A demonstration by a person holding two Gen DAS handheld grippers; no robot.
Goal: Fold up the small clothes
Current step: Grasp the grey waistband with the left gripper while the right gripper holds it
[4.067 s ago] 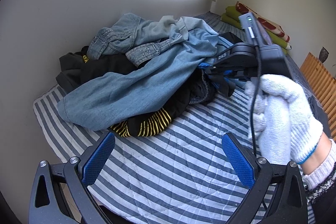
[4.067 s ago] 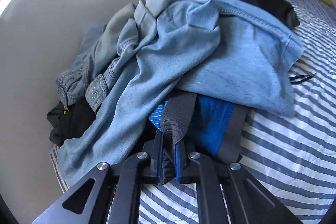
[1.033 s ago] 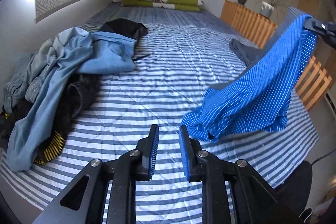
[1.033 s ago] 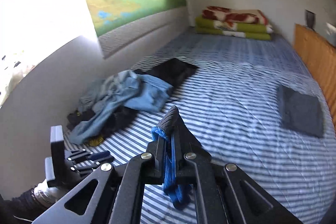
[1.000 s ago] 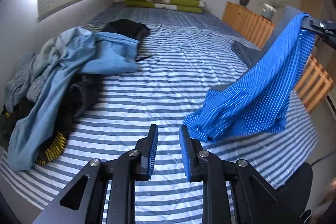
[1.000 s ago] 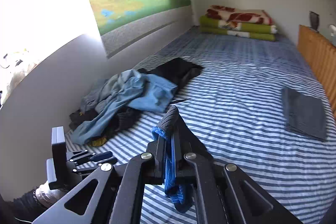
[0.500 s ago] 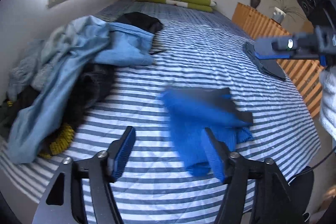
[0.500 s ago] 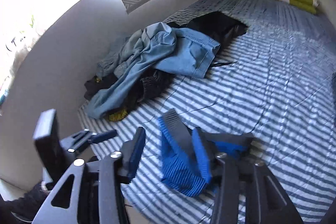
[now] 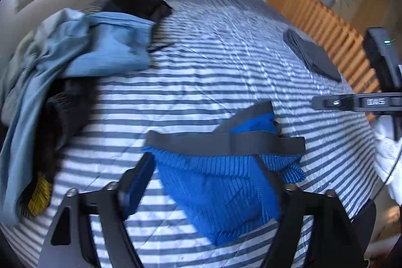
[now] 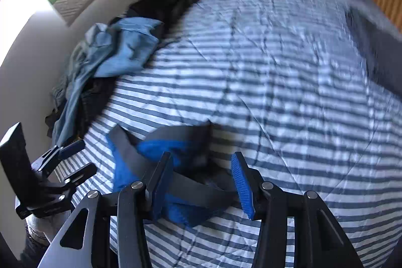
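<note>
I see briefs [image 9: 216,182] crumpled on bed [image 9: 226,62], waistband [image 9: 226,143] crosswise, directly under both grippers; left gripper [image 9: 201,182] and right gripper [image 10: 201,182] wide, empty.

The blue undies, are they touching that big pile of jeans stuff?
Apart. The left wrist view shows bare striped bedcover between the blue underwear and the denim pile.

Striped bed [image 9: 226,47] holds blue underwear [image 9: 221,182], clothes pile [image 9: 75,54].
</note>
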